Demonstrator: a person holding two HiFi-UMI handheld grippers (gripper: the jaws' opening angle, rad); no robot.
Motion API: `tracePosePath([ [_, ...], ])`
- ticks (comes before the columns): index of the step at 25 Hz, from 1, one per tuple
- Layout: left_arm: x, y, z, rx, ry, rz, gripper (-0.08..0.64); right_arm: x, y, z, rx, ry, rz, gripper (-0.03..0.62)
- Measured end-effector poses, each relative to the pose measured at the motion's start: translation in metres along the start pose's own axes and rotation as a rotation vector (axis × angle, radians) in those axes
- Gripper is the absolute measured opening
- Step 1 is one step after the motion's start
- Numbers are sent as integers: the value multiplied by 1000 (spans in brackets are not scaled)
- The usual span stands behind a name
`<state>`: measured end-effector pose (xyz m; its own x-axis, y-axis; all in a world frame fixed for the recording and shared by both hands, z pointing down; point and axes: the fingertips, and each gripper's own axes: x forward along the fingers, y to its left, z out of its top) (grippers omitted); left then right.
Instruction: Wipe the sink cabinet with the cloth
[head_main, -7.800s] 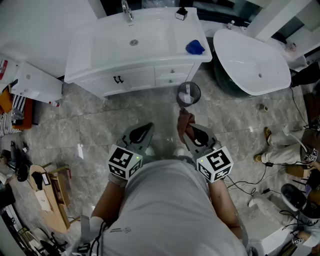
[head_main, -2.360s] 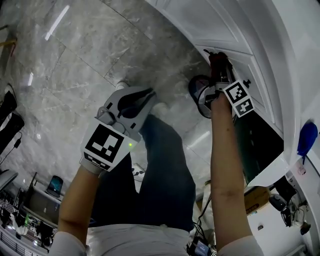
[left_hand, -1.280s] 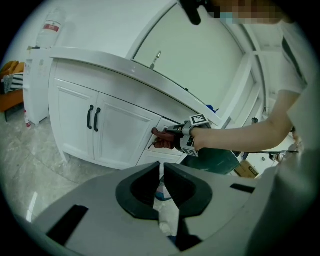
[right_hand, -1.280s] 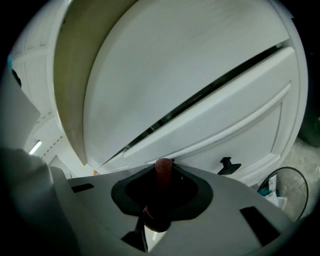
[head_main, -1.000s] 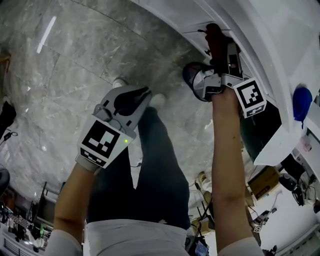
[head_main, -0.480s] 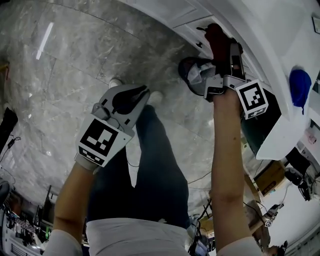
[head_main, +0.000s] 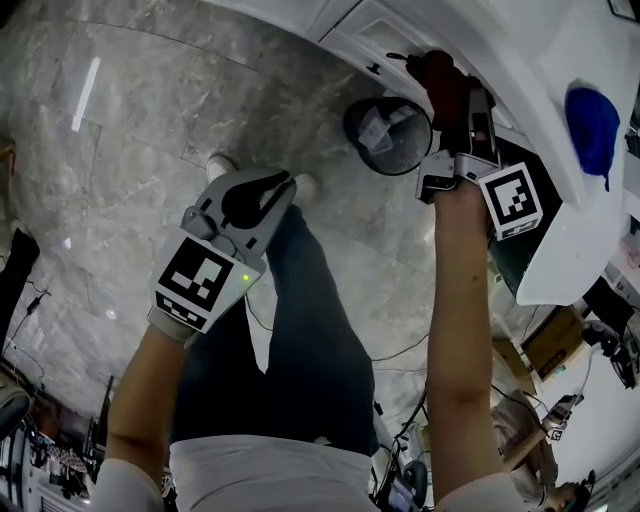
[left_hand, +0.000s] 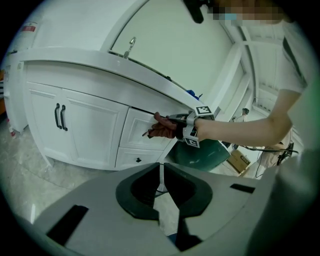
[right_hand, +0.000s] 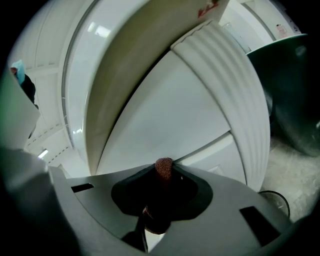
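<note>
Two grippers: right gripper (head_main: 460, 100) pinches dark-red cloth (head_main: 440, 72); left gripper (head_main: 283, 186) closed, empty.
White sink cabinet (left_hand: 85, 135): you look mid-wipe, drawer front just ahead of the right jaws.
Next: press, sweep sideways.

head view: steeply down | left gripper view: sideways, from well back | right gripper view: pressed close | shared: sink cabinet (head_main: 395, 30) front

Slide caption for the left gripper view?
Right gripper holds dark red cloth against upper drawer front of sink cabinet; left gripper shut, empty.
</note>
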<state>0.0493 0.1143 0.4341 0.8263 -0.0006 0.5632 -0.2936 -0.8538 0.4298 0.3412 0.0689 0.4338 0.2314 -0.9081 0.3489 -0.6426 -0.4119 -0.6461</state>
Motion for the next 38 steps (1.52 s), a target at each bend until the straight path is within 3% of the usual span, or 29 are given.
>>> tracePosePath([
  [19,34,-31,5,23,21,-31,12,-46,-62,25,86,-91,-97,69],
  [31,36,-20,3,9,19,-5,12,-33,-94,2,133,-31,-147,69],
  [38,38,-7,1,-5,-5,27,12,-16,-117,-24,109,22,-192,69],
])
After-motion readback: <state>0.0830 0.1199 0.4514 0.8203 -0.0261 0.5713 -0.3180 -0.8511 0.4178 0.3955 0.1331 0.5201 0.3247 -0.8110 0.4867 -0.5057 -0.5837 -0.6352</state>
